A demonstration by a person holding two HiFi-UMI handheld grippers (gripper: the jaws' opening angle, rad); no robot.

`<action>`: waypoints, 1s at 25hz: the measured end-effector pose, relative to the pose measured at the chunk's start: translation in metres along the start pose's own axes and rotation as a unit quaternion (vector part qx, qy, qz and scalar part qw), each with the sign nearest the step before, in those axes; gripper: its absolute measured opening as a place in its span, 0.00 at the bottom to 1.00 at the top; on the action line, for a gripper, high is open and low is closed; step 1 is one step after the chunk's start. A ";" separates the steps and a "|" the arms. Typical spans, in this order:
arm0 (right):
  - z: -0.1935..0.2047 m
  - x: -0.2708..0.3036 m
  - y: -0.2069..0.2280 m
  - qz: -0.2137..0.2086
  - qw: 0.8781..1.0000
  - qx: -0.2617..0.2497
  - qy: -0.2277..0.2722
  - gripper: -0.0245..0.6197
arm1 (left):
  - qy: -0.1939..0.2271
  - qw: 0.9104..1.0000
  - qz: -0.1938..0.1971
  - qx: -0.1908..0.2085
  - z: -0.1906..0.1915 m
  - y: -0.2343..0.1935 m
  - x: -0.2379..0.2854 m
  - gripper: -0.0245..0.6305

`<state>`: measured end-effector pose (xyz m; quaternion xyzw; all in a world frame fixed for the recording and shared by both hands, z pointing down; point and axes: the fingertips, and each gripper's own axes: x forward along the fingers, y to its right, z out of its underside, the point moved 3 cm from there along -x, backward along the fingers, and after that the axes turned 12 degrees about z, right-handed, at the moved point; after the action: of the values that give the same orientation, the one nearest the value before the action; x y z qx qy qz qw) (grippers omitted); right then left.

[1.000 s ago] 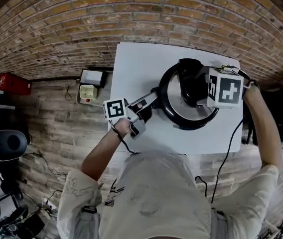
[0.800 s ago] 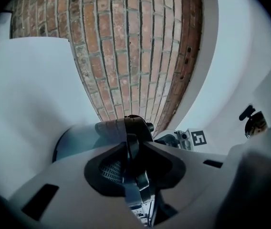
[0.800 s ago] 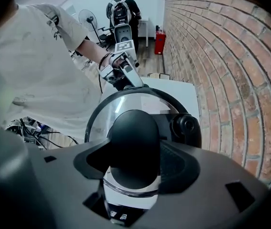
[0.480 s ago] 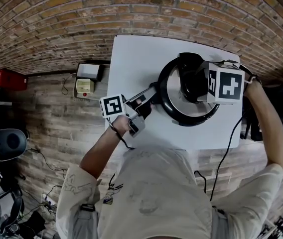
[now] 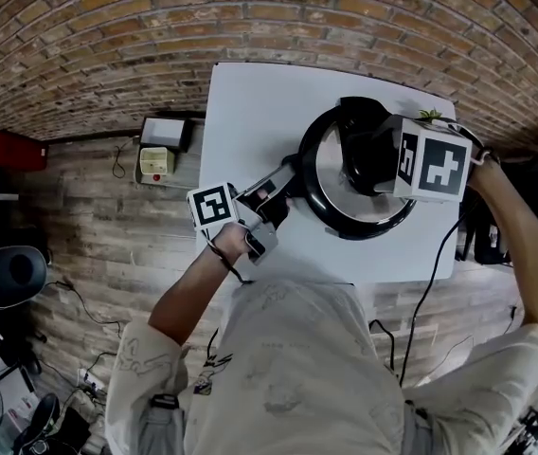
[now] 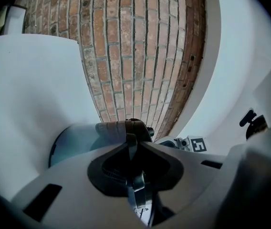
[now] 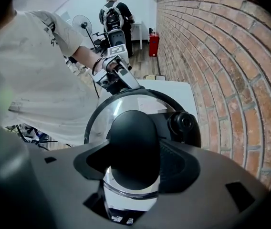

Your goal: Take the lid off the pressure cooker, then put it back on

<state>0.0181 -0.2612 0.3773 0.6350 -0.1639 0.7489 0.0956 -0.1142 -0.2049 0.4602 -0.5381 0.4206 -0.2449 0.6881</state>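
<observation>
The pressure cooker (image 5: pixel 321 192) stands on the white table with its steel lid (image 7: pixel 121 104) on. My left gripper (image 5: pixel 271 197) lies level at the cooker's left. Its jaws have just been closing, and they now pinch the long black side handle (image 6: pixel 123 127), with the gripper (image 6: pixel 131 149) shut on it. My right gripper (image 5: pixel 371 159) points straight down over the lid. Its jaws clasp both sides of the round black lid knob (image 7: pixel 133 142), so this gripper (image 7: pixel 134 165) is shut on the knob. A black valve (image 7: pixel 183 123) sits beside the knob.
The white table (image 5: pixel 250 112) stands against a brick-patterned surface. Left of it lie a small box (image 5: pixel 160 150) and a red object (image 5: pixel 8 150). A cable (image 5: pixel 430 292) hangs off the table's near right edge. A person with a backpack (image 7: pixel 112 13) stands far off.
The head view has drifted slightly. Neither gripper nor the cooker has visibly shifted; the left jaws look a little tighter on the handle.
</observation>
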 end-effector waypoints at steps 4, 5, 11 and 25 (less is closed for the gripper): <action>0.000 0.001 -0.001 0.001 1.000 0.018 -0.003 0.50 | 0.011 1.000 -0.002 0.000 0.002 0.000 -0.003 0.14; 0.000 0.001 -0.001 0.002 1.000 0.022 -0.006 0.50 | 0.012 1.000 -0.003 0.000 0.002 -0.001 -0.003 0.14; 0.004 0.003 0.009 0.027 0.985 0.172 -0.020 0.50 | 0.032 0.999 -0.006 -0.001 0.001 -0.001 -0.003 0.14; 0.007 0.003 0.013 0.046 0.962 0.268 -0.036 0.50 | 0.047 0.999 -0.001 -0.004 0.000 -0.002 -0.002 0.14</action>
<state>0.0199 -0.2757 0.3794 0.6558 0.0107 0.7455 -0.1184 -0.1148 -0.2041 0.4626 -0.5293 0.4529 -0.2689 0.6651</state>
